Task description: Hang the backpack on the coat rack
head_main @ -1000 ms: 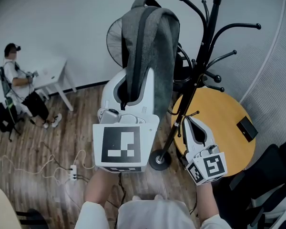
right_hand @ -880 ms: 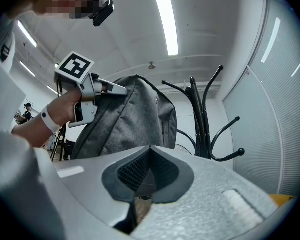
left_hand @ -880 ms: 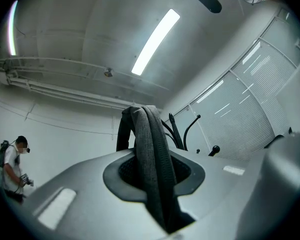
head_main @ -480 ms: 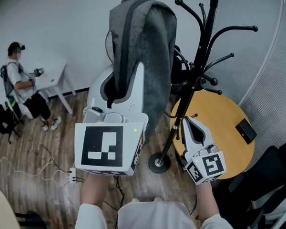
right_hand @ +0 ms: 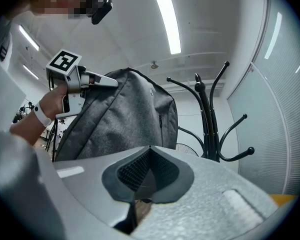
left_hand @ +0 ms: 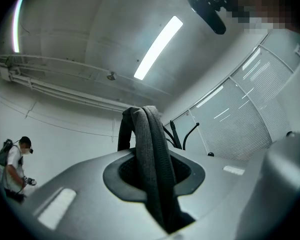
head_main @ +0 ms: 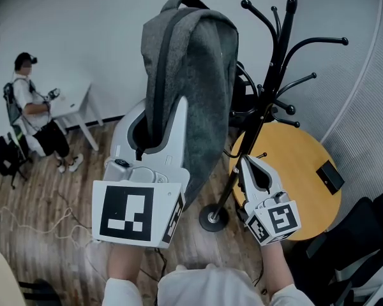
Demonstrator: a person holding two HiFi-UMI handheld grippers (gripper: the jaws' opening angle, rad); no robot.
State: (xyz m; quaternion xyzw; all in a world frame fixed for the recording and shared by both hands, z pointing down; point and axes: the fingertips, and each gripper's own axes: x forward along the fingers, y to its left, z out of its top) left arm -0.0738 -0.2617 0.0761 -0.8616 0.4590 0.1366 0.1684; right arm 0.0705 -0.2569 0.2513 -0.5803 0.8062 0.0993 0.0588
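A grey backpack (head_main: 195, 69) hangs in the air from its shoulder strap (left_hand: 152, 149), and my left gripper (head_main: 158, 118) is shut on that strap. The strap runs up between the jaws in the left gripper view. The bag sits just left of the black coat rack (head_main: 269, 97), level with its upper hooks, and hangs on none of them. In the right gripper view the backpack (right_hand: 122, 116) is left of the coat rack (right_hand: 210, 121). My right gripper (head_main: 250, 166) is low beside the rack's pole, shut and holding nothing.
A round wooden table (head_main: 303, 171) with a small black box (head_main: 330, 173) stands right of the rack's base (head_main: 212, 218). A seated person (head_main: 29, 110) is by a white table (head_main: 73, 104) at far left. Cables and a power strip (head_main: 25, 225) lie on the floor. A dark chair (head_main: 360, 234) is at lower right.
My left gripper has carried the backpack to the left and a little higher in the head view, nearer the camera. The right gripper has stayed put.
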